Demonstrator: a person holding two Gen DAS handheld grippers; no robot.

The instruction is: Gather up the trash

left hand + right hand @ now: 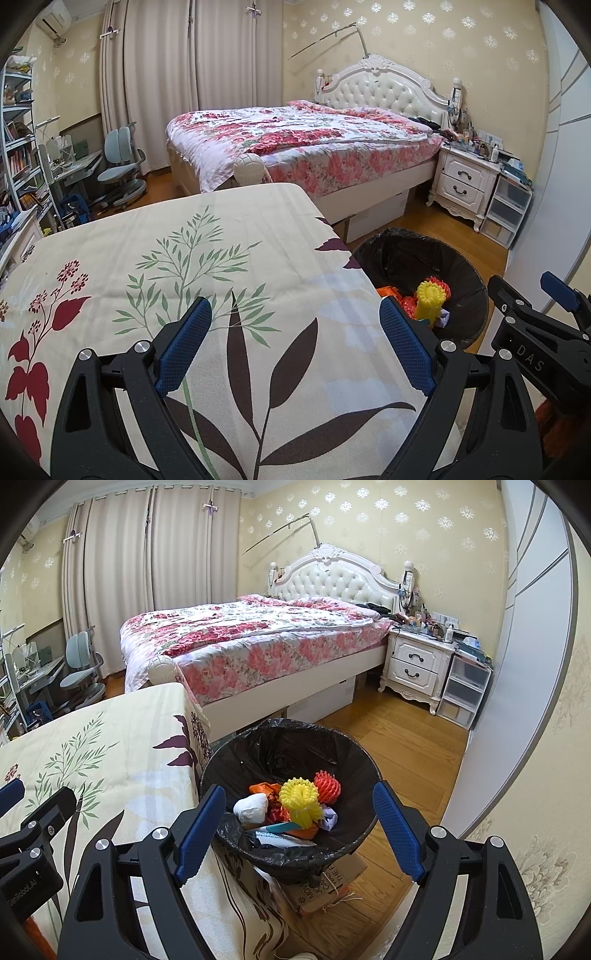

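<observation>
Both claws, left (295, 347) and right (299, 834), are spread and empty. Trash (291, 808) fills the bin (236, 760) at lower center; the desk (147, 258) shows none left, so collecting looks done.

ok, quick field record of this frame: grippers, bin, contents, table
left gripper: open, holds nothing, over the table
right gripper: open, holds nothing, over the bin
bin: black-lined, on the floor beside the table
contents: yellow foam net, orange foam net, white wad, wrappers
table: floral cloth, no trash visible on the part in view
</observation>
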